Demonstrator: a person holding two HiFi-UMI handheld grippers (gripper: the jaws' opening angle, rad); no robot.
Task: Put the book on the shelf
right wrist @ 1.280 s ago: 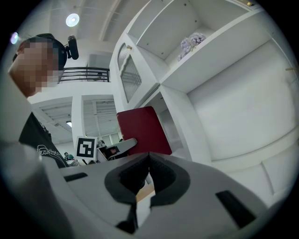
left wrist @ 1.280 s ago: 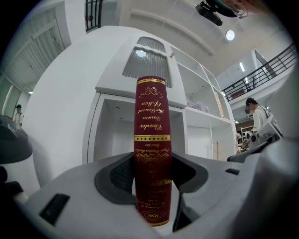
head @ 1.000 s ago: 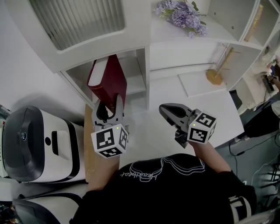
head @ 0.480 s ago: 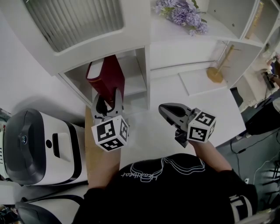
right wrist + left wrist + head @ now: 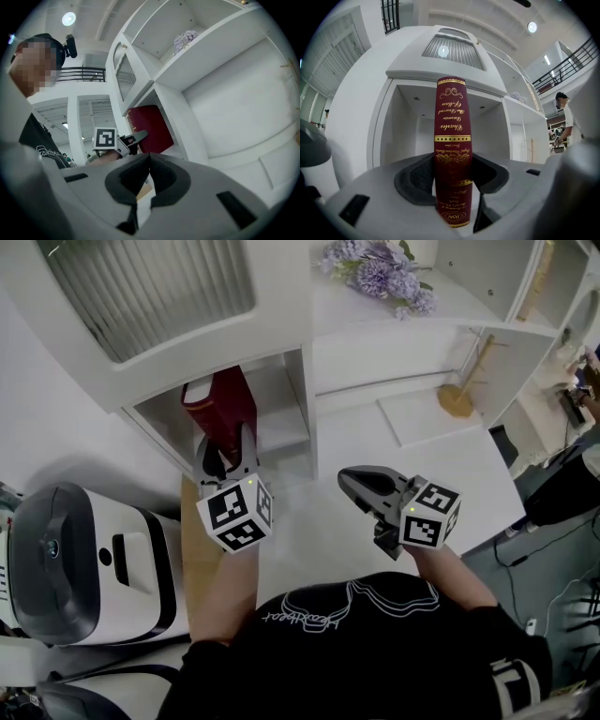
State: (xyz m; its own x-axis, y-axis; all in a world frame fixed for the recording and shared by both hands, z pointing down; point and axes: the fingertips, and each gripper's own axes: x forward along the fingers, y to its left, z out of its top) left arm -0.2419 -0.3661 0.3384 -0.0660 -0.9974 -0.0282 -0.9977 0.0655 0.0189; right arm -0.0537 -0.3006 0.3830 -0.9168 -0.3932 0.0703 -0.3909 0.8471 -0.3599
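Note:
A dark red book (image 5: 223,414) with gold lettering stands upright, its far half inside the lower left compartment of the white shelf (image 5: 300,390). My left gripper (image 5: 225,451) is shut on the book's spine end; in the left gripper view the spine (image 5: 453,150) fills the gap between both pads. From the right gripper view the book (image 5: 150,127) shows in the compartment opening with the left gripper (image 5: 133,139) behind it. My right gripper (image 5: 358,486) hovers over the white tabletop to the right, shut, with nothing in it.
A white and black machine (image 5: 89,563) stands at the left beside a wooden strip (image 5: 199,559). Purple flowers (image 5: 375,263) lie on top of the shelf. A wooden stand (image 5: 459,395) sits at the back right. A person (image 5: 562,122) stands far off to the right.
My left gripper has moved forward with the book, which now reaches deeper into the shelf compartment. The right gripper has stayed where it was.

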